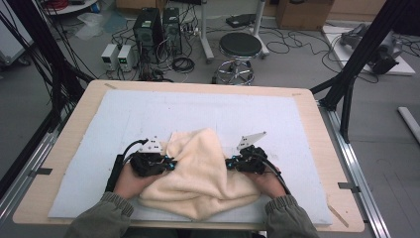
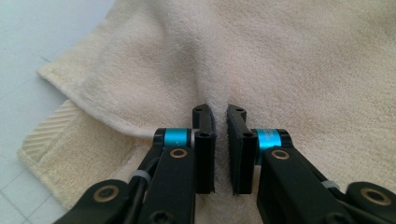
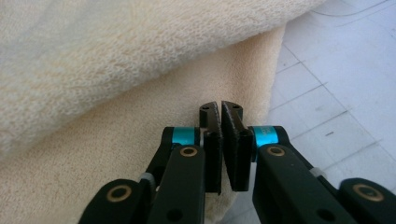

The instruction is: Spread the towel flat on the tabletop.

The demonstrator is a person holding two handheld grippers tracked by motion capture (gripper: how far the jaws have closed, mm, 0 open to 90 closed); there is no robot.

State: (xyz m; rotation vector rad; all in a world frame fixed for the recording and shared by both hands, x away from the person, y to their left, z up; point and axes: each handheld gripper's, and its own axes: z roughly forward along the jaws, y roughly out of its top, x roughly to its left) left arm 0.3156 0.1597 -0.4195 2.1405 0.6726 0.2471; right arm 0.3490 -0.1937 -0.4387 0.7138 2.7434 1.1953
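Note:
A cream towel (image 1: 203,168) lies crumpled on the pale blue mat (image 1: 208,109), near the table's front edge. My left gripper (image 1: 171,162) is at the towel's left side, held in a hand. In the left gripper view its jaws (image 2: 219,112) are shut on a raised fold of the towel (image 2: 280,56), which puckers up between the pads. My right gripper (image 1: 229,162) is at the towel's right side. In the right gripper view its jaws (image 3: 220,108) are shut, tips nearly touching, on the thin edge layer of the towel (image 3: 93,56), right where it meets the mat (image 3: 336,74).
The mat covers most of a wooden table (image 1: 89,99). Beyond the table's far edge, on the floor, stand a black stool (image 1: 240,47), computer towers (image 1: 148,27) and loose cables. Black frame posts (image 1: 366,44) rise at both sides.

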